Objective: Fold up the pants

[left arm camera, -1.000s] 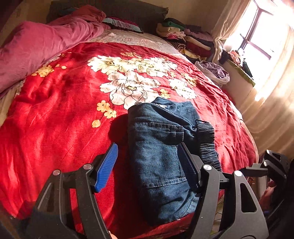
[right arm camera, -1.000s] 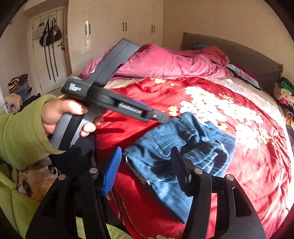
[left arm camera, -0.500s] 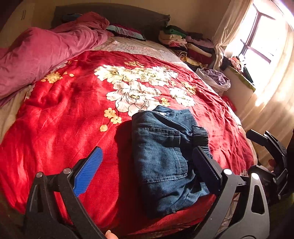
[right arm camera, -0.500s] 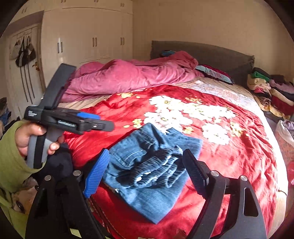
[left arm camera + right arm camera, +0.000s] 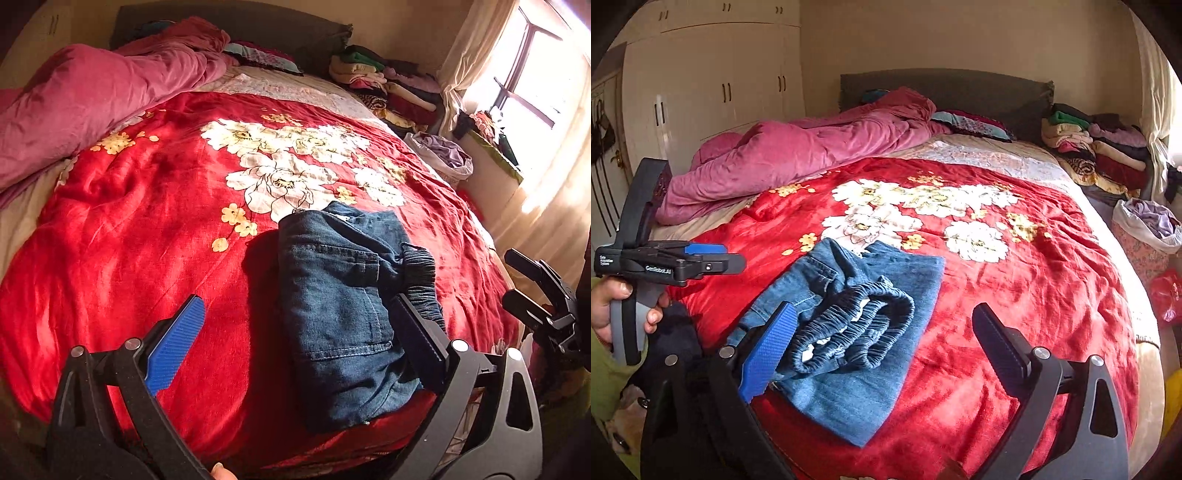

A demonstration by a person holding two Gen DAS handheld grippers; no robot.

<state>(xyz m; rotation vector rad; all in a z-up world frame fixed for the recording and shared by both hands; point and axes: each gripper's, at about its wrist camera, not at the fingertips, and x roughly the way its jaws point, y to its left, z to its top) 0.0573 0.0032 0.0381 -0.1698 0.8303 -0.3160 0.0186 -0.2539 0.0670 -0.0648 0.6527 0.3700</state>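
Observation:
Blue denim pants (image 5: 340, 314) lie folded in a compact bundle near the foot edge of the red floral blanket (image 5: 147, 229); the elastic waistband sits on top (image 5: 857, 325). My left gripper (image 5: 295, 343) is open and empty, held above the blanket's near edge, its right finger over the bundle's right side. My right gripper (image 5: 886, 347) is open and empty, held above the bundle's near side, its blue pad (image 5: 768, 350) in front of the waistband. The pants (image 5: 849, 332) and the left gripper's body (image 5: 665, 258) show in the right wrist view.
A pink duvet (image 5: 92, 92) lies bunched along the bed's far left. Stacked folded clothes (image 5: 384, 85) sit at the head of the bed on the right. A bag of laundry (image 5: 1148, 229) stands beside the bed. Wardrobes (image 5: 713, 92) line the left wall.
Both grippers have opened wider and drawn back from the folded pants. The right wrist view has swung right, toward the bed's middle. The pants lie unmoved.

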